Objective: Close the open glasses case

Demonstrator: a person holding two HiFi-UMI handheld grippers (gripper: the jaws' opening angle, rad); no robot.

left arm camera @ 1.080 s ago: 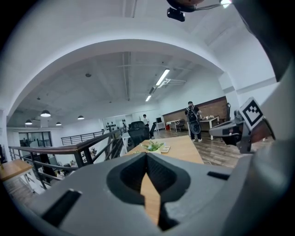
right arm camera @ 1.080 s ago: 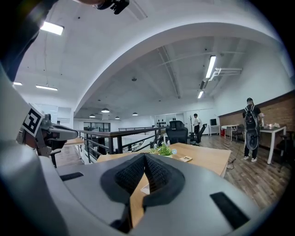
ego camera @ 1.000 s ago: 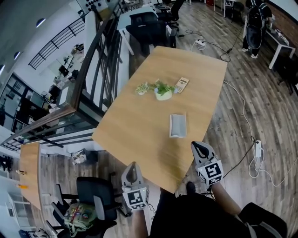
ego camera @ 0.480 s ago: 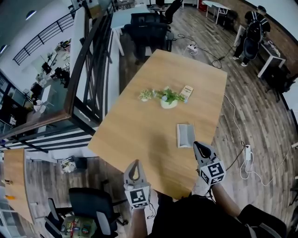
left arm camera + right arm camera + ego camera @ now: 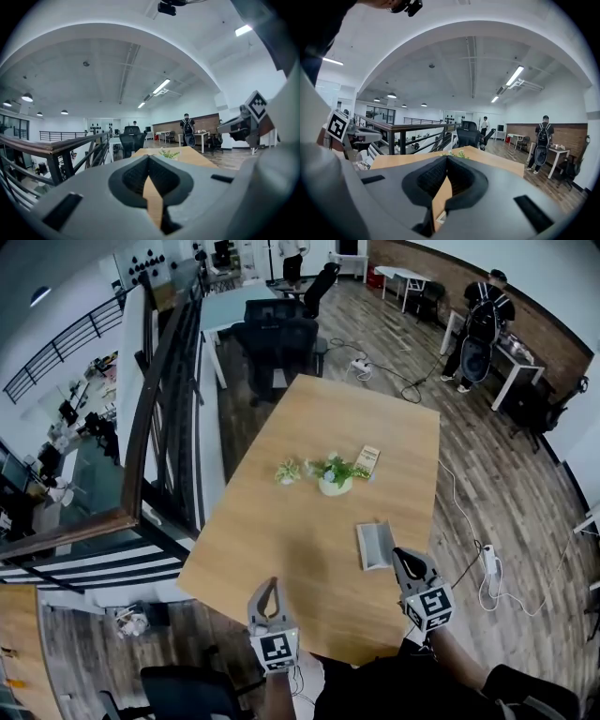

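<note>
Looking steeply down on a long light-wood rectangular table with plank floor all round. Got the open grey hard-shell glasses case lying flat close to the table's right edge, toward the near end, both halves spread. Holding the right gripper over that same edge, tip right beside the case's near corner, jaws pressed together on nothing; can't tell about contact from up here. Holding the left gripper over the near edge, well apart from the case, also closed tip to tip and empty. Lots of bare wood between the two. Further up the middle: a white pot with a leafy green plant and a smaller sprig beside it. Hemmed in on the left by a dark metal railing with a wooden top rail, black office chairs at the far end, open floor on the right with a white cable and power strip.
</note>
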